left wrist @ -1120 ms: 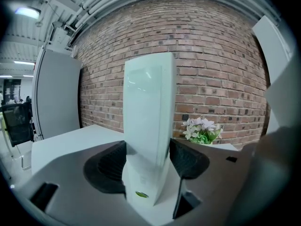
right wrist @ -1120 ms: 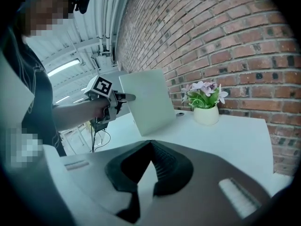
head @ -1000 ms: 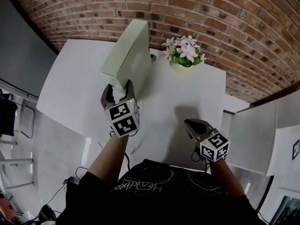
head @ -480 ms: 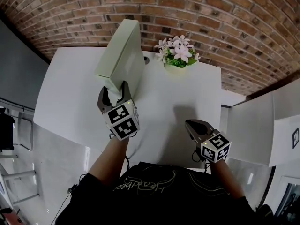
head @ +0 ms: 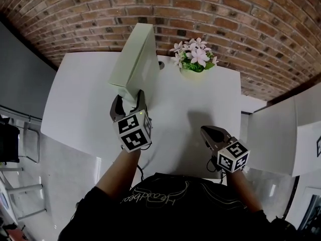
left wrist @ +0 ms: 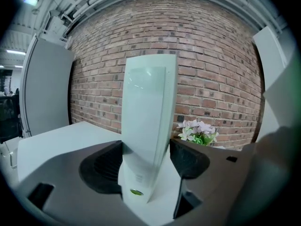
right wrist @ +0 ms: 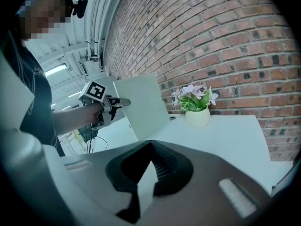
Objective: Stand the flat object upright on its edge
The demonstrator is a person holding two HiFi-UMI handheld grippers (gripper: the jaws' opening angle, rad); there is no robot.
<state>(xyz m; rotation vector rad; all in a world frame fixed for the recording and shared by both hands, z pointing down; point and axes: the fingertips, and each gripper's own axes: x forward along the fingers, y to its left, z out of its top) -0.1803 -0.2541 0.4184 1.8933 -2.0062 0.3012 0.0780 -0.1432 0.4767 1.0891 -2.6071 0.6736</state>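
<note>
A pale green flat box (head: 135, 64) stands tall on one narrow edge at the back left of a white tabletop (head: 200, 99), its broad faces vertical and its far end close to a red brick wall (head: 225, 14). The left hand-held gripper (head: 128, 100) is clamped on the near end of the box. The left gripper view shows the box (left wrist: 148, 112) rising straight up between the two dark pads (left wrist: 187, 159), with one pad pressed against each broad face, so the left hand-held gripper (left wrist: 146, 159) has a firm hold low on the box. From the right gripper view the box (right wrist: 141, 105) leans slightly, and its lower edge appears to meet the tabletop.

A small cream pot of pink and white flowers (head: 193, 59) sits just to the right of the box, near the wall and clear of it. The same flowers (left wrist: 197, 132) show behind the box in the left gripper view.

The right hand-held gripper (head: 208, 133) hangs over the near right part of the tabletop, well apart from the box and the flowers. Its jaws are pressed together with nothing between them, as the right gripper view shows, and the right hand-held gripper (right wrist: 150, 147) points toward the box and the pot (right wrist: 196, 108). The person's bare forearms (head: 118, 172) reach in from below, above a dark shirt.
</note>
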